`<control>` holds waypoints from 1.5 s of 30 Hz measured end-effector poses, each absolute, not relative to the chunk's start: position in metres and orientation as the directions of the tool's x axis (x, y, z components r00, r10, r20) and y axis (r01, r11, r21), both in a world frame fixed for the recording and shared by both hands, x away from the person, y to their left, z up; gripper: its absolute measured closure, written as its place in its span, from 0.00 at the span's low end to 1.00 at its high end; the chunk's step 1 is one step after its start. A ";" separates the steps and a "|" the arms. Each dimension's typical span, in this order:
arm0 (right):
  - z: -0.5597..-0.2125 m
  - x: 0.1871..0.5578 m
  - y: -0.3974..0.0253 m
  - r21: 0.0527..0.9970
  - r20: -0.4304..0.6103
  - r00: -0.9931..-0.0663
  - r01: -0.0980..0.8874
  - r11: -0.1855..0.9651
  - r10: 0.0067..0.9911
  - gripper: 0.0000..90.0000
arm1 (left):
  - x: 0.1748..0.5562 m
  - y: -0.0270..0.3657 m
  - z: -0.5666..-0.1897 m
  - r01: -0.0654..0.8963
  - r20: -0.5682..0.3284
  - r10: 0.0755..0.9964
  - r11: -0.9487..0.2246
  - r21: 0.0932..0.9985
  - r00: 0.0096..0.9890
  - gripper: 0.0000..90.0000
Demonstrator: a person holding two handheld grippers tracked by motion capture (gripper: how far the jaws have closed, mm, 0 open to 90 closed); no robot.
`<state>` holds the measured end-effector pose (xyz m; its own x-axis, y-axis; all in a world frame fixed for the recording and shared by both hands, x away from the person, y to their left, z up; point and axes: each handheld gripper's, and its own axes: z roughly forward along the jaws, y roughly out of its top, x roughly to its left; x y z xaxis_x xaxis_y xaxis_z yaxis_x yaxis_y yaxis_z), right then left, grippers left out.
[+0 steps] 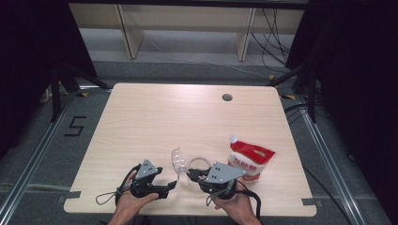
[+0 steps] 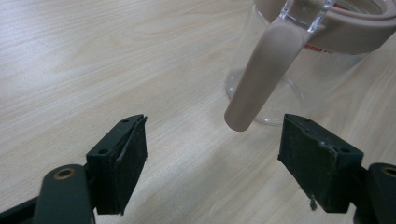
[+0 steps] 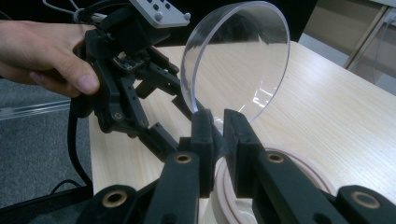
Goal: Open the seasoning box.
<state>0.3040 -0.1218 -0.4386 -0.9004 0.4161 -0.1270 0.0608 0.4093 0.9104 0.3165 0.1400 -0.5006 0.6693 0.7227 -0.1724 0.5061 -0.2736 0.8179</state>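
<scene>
Lid (image 3: 236, 60) pinched between right fingers (image 3: 205, 140), left fingers (image 2: 123, 158) spread

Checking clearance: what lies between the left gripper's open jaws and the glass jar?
In the left gripper view, the jar's pinkish handle hangs ahead of the left gripper; otherwise bare table.

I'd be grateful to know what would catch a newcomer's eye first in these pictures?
First, the clear round lid standing on edge near the table's front, pinched at its rim by the right gripper above a glass jar with a pinkish rim. Next, the left gripper with jaws wide open, facing the jar. A red and white pouch lies to the right.
</scene>
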 end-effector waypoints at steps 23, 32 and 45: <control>-0.444 0.291 -0.198 0.926 -0.051 -0.855 0.153 0.344 0.517 0.59 | 0.316 0.140 -0.502 0.502 -0.163 0.715 -0.292 0.814 0.680 0.24; -0.445 0.277 -0.230 0.936 -0.042 -0.836 0.159 0.314 0.547 0.50 | 0.316 0.138 -0.502 0.511 -0.171 0.720 -0.284 0.811 0.672 0.24; -0.452 0.260 -0.262 0.936 -0.018 -0.781 0.206 0.284 0.624 0.47 | 0.316 0.139 -0.502 0.509 -0.169 0.717 -0.289 0.811 0.676 0.24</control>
